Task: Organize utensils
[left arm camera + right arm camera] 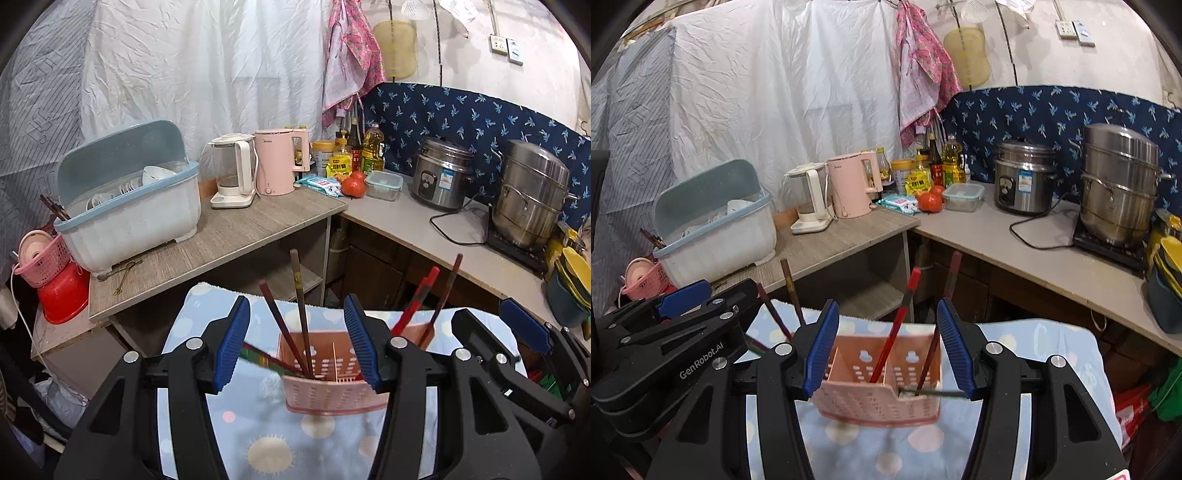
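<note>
The pink basket stands on a blue cloth. Left of it, the left gripper is spread wide, grasping nothing. Two dark chopsticks stand in the basket's left compartment and two red chopsticks in its right. One green chopstick lies across the basket's right rim. The right gripper gapes open around the basket, empty.

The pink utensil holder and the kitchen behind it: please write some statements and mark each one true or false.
1. The pink utensil holder stands on a blue patterned cloth. True.
2. The holder is empty. False: chopsticks stand in it.
3. Both tongs, left and right, are open. True.
4. The pink kettle is right of the rice cooker. False: it is left.
</note>
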### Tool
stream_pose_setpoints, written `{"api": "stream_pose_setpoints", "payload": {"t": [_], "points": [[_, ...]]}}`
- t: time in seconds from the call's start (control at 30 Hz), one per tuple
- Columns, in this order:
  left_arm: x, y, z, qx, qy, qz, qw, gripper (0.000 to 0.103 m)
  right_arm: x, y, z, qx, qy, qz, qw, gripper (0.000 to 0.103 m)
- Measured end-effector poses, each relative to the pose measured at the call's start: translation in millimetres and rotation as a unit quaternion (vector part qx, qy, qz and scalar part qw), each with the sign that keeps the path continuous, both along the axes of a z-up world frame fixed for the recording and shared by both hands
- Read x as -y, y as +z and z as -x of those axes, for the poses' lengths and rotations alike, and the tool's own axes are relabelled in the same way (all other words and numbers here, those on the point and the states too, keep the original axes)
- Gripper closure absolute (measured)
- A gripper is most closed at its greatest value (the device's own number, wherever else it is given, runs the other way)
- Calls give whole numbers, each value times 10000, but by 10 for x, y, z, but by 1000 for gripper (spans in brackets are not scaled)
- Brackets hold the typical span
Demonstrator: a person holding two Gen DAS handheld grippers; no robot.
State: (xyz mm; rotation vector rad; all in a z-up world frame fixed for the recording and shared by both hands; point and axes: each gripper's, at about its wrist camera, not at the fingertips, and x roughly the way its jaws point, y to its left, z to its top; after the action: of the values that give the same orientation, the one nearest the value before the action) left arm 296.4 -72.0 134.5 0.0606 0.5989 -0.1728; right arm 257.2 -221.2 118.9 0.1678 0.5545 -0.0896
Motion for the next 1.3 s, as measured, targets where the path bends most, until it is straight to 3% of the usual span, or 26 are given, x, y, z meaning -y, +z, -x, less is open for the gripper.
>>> {"api": "stream_pose_setpoints", "payload": {"t": [0.17, 0.53, 1.3], "points": [[14, -109, 230, -169, 25, -176, 9997, 53, -43, -54, 236, -259, -137, 99, 9995, 49], [-78, -404, 744, -681, -32, -28, 9977, 53, -123, -206, 823, -522, -283, 339, 9977, 49], [-117, -734, 1446, -1086, -155, -112, 9939, 54, -176, -501, 1549, -900, -325, 286, 9950, 49]]}}
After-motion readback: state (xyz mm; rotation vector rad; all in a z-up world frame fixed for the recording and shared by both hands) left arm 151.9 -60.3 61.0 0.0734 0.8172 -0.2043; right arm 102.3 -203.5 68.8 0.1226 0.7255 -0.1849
